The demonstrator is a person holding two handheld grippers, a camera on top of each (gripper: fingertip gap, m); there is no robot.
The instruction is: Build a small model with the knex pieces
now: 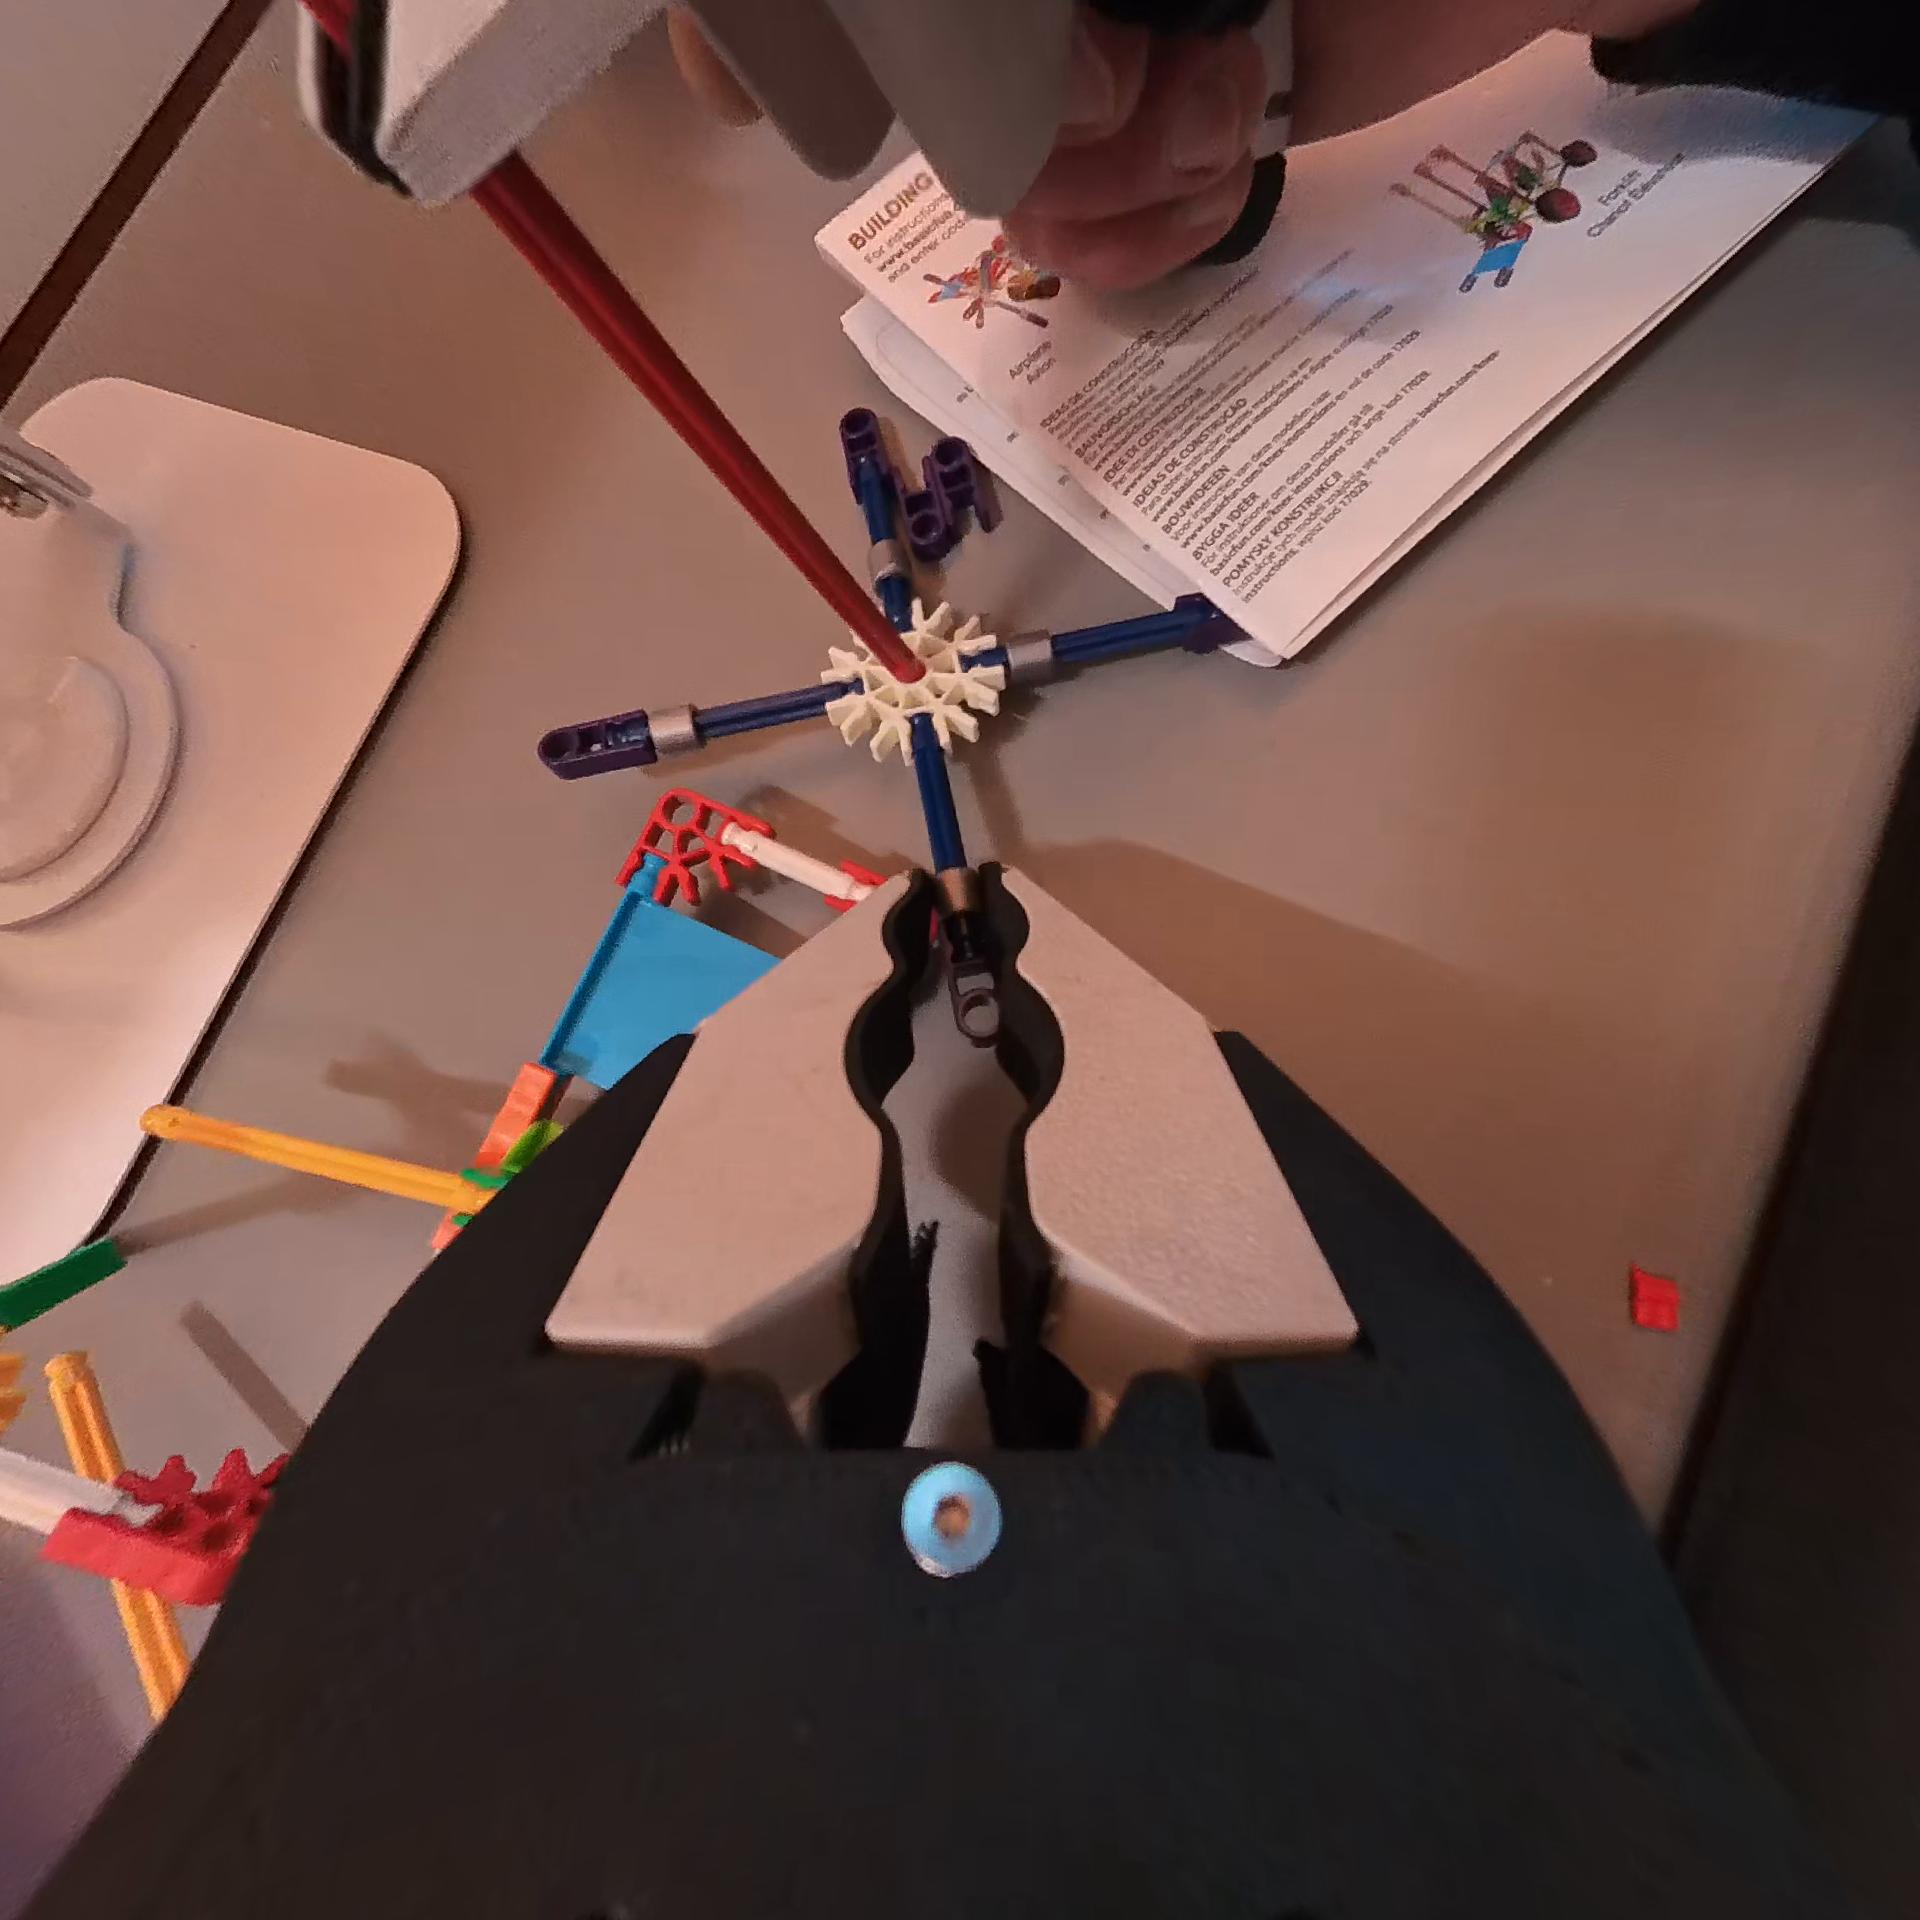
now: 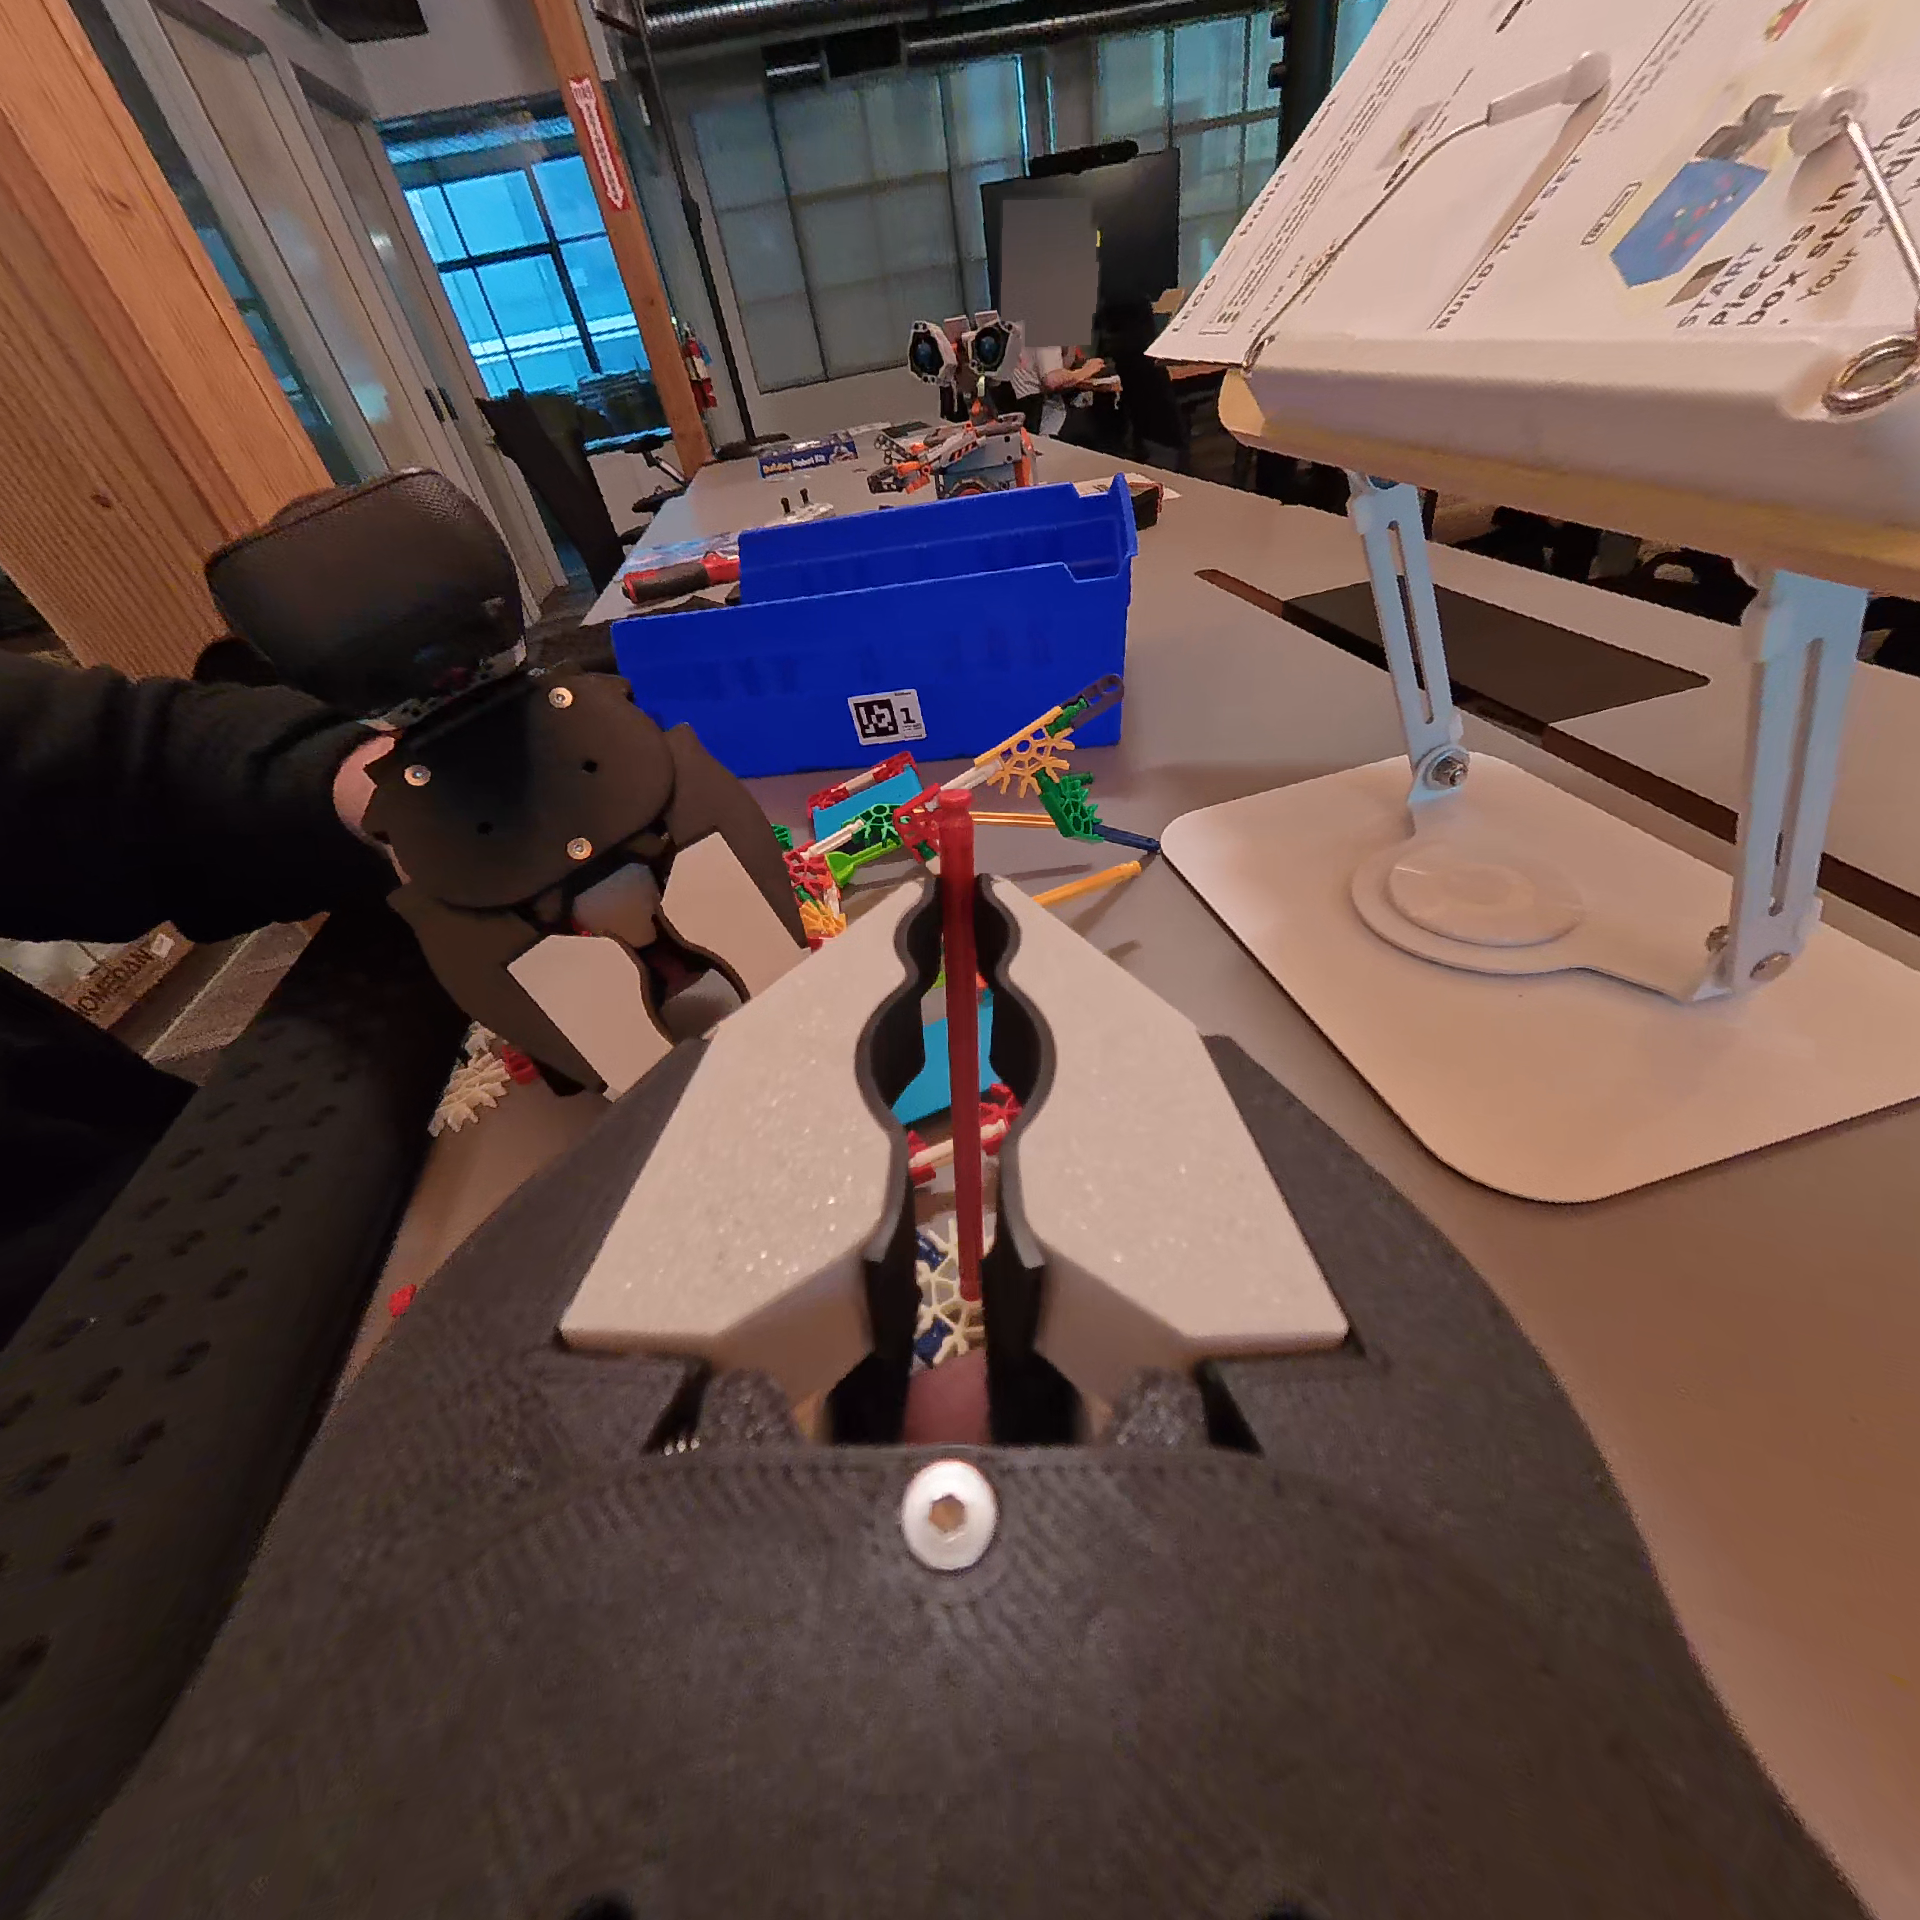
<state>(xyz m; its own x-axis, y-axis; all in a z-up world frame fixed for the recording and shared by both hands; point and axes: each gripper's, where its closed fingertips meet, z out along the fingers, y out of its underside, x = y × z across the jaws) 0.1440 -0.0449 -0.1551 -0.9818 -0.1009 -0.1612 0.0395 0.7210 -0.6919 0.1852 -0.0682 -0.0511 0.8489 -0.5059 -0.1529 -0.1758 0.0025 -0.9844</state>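
A white snowflake connector [image 1: 914, 681] lies on the table with several blue rods sticking out, each with a silver spacer and a purple end piece. My left gripper [image 1: 954, 894] is shut on the near blue rod [image 1: 940, 795] at its silver spacer. My right gripper [image 2: 961, 899] is shut on a long red rod [image 2: 958, 1039]. In the left wrist view the red rod [image 1: 686, 405] slants down from the right gripper at the top and its tip sits in the centre of the white connector. The connector [image 2: 951, 1309] shows between my right fingers, below the rod.
An instruction booklet [image 1: 1351, 395] lies at the far right, over one rod's end. A white stand base [image 1: 208, 727] is at the left. A colourful rod model with a blue panel [image 1: 644, 987] lies near left. A blue bin [image 2: 883, 644] stands behind. A small red piece [image 1: 1652, 1299] lies right. Across from one pair of fingers to the other is roughly 11 cm. The small red piece [image 1: 1652, 1299] is about 15 cm from my left fingertips and 20 cm from my right.
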